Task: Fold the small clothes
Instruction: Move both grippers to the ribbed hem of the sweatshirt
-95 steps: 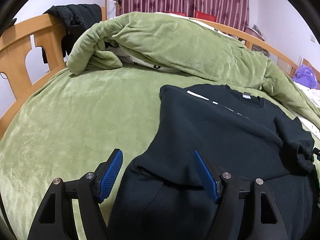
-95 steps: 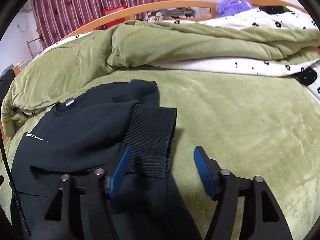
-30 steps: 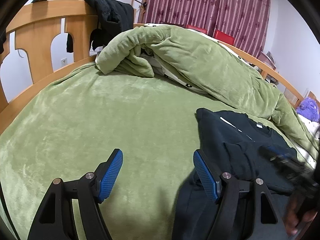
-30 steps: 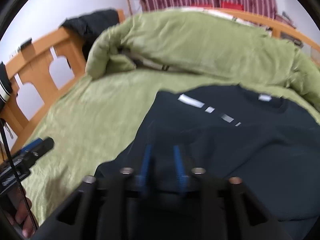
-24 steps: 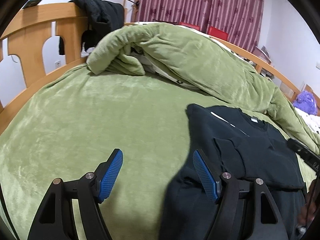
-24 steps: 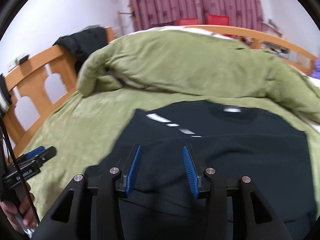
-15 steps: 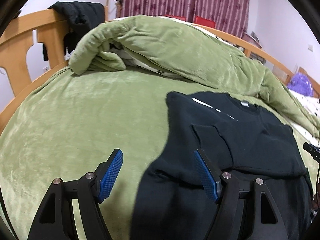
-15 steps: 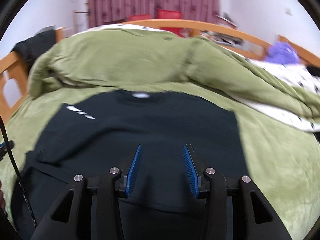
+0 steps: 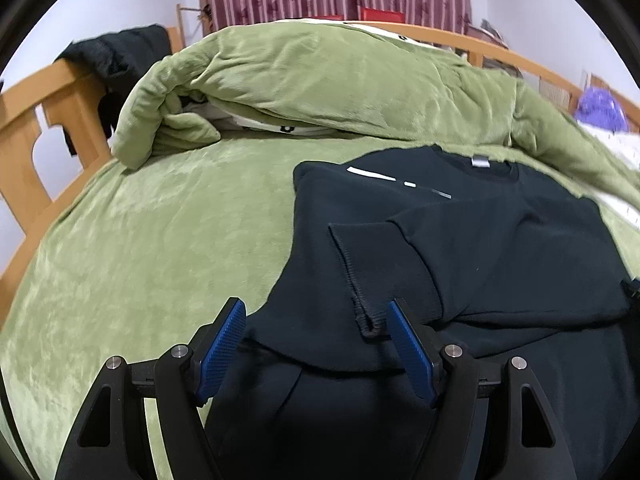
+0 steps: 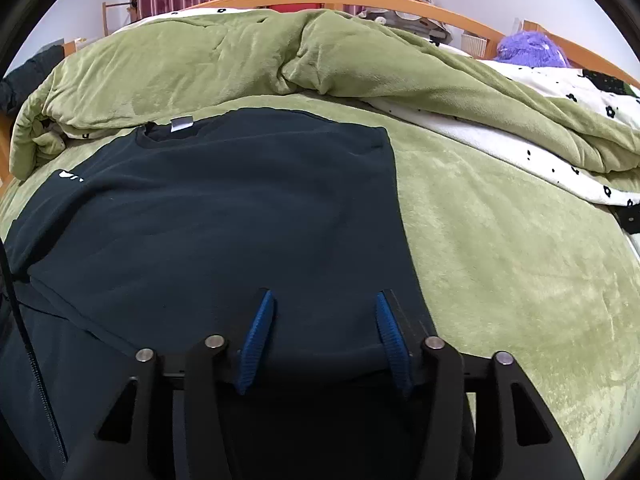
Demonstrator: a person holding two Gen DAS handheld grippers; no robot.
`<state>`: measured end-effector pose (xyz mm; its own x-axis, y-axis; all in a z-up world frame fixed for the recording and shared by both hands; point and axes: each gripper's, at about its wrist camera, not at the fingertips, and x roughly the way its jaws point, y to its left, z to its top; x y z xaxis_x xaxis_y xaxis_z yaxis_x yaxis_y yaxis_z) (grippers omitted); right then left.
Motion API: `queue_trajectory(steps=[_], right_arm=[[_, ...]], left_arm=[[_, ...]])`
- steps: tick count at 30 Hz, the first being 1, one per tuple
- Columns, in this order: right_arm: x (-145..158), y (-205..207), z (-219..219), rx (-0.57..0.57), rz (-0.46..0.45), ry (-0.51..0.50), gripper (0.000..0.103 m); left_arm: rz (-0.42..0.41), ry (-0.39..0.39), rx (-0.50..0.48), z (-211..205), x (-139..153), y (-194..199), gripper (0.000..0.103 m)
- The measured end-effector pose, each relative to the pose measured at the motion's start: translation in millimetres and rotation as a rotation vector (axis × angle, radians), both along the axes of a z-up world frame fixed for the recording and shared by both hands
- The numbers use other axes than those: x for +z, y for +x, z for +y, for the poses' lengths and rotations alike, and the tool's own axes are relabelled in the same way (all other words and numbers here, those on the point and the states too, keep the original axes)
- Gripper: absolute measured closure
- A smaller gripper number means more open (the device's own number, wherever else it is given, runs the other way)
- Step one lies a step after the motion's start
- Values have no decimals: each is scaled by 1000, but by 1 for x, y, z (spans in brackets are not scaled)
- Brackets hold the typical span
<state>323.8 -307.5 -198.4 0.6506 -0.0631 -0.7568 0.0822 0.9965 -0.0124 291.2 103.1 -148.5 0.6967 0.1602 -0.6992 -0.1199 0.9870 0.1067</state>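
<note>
Looking along your left gripper (image 9: 314,330), you have its jaws wide and gripping nothing, poised over the left edge of the black sweatshirt (image 9: 460,240) that lies flat on the green blanket (image 9: 160,232); a folded-in sleeve cuff (image 9: 362,304) ends just beside the right-hand pad. To the left of that edge, bare blanket runs out to the wooden bed rail (image 9: 24,168). Your right gripper (image 10: 320,332) has just been opening its jaws; they stand about half apart over the sweatshirt (image 10: 224,216), pressing on nothing. Only this view shows the garment's right edge, with open blanket (image 10: 512,264) beyond and the heaped duvet (image 10: 248,56) close behind the collar.
</note>
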Motion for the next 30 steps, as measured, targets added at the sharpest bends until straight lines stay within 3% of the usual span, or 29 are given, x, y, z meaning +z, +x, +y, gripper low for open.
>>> queue_trajectory(steps=[4,8,12,30], right_arm=[[-4,0,-3,10,-3,-4,37],[-8,2,-7,1,-2,18,37],[-11,5,-1,-6,7,-37,37],[-7,-3,-9,-33,21,-43,33]], left_arm=[[27,23,0,-6,-11,9,32],[48,44,20,-4,-22,15,30],[78,93,52,0,-33,22,30],[57,53,31,-4,-23,13,30]])
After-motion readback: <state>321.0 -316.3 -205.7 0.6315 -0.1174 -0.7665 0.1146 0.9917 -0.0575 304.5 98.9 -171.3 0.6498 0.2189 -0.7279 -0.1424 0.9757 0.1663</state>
